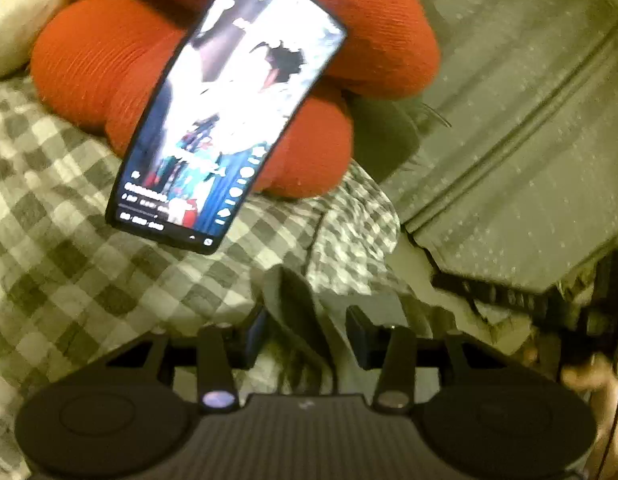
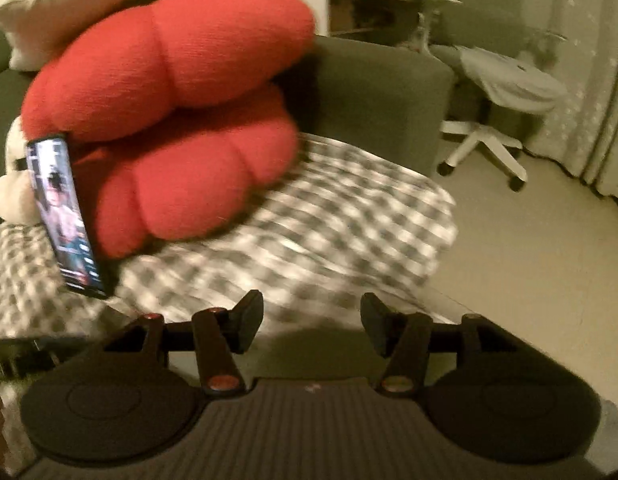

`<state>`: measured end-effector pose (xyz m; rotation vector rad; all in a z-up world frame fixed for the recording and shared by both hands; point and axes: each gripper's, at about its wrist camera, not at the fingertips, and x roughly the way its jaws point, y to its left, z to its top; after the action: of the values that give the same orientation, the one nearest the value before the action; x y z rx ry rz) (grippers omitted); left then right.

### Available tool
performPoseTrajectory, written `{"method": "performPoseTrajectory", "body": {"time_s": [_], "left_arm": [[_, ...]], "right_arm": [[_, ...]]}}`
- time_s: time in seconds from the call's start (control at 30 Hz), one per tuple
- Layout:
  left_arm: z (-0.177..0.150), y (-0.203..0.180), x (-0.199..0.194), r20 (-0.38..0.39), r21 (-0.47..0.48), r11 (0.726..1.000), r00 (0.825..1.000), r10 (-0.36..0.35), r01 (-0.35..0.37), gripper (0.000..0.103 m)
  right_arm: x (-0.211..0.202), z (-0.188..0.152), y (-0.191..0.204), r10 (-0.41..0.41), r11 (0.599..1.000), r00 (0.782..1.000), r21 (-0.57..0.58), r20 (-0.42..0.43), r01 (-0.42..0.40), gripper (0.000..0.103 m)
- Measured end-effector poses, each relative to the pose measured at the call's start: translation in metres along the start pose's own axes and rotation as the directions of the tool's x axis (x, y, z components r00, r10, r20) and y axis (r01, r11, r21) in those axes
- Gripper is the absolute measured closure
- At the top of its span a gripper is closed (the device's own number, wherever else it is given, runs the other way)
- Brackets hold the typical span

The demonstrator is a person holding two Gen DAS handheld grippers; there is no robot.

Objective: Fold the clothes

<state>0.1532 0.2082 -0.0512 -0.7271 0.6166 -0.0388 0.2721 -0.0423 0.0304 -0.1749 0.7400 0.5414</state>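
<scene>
Here the left tool (image 1: 305, 332) pinches a fold of grey cloth (image 1: 297, 312) between its fingers, low at 6 o'clock over the checked sheet (image 1: 69, 248). The right tool (image 2: 312, 322) is spread and empty above that sheet, with the red cushion (image 2: 181, 120) and propped phone (image 2: 63, 212) at 10 o'clock

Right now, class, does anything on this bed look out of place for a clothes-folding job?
Yes. A phone with its screen lit leans against a red cushion on the checked sheet. It is no garment, and it stands tilted where cloth gets handled.
</scene>
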Motion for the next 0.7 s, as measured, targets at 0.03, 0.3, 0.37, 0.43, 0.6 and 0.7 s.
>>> {"method": "performPoseTrajectory", "body": {"time_s": [0.03,0.3,0.37,0.43,0.6,0.7], "left_arm": [[0.0,0.0,0.002,0.001,-0.004,1.0,1.0,0.004,-0.004,0.062],[-0.011,0.001,-0.003,0.053,0.008,0.999,0.998,0.042,-0.043,0.1],[-0.012,0.0,-0.004,0.065,0.021,0.999,0.997,0.045,-0.047,0.1],[-0.013,-0.001,-0.006,0.077,0.035,0.998,0.996,0.048,-0.05,0.1],[-0.015,-0.002,-0.011,0.115,0.062,0.997,0.993,0.028,-0.035,0.1],[-0.016,-0.001,-0.016,0.146,0.07,0.997,0.989,0.01,-0.02,0.1]], "right_arm": [[0.001,-0.003,-0.006,0.002,1.0,1.0,0.004,0.003,-0.002,0.045],[0.014,-0.016,-0.005,0.064,0.994,0.998,-0.084,0.012,-0.063,0.046],[0.023,-0.019,-0.002,0.06,0.992,0.998,-0.108,-0.001,-0.06,0.054],[0.031,-0.023,0.002,0.058,0.99,0.998,-0.127,-0.009,-0.059,0.061],[0.028,-0.032,0.01,0.041,0.986,0.998,-0.164,0.055,-0.031,0.099],[0.018,-0.035,0.014,0.008,0.986,0.991,-0.167,0.13,0.014,0.101]]}}
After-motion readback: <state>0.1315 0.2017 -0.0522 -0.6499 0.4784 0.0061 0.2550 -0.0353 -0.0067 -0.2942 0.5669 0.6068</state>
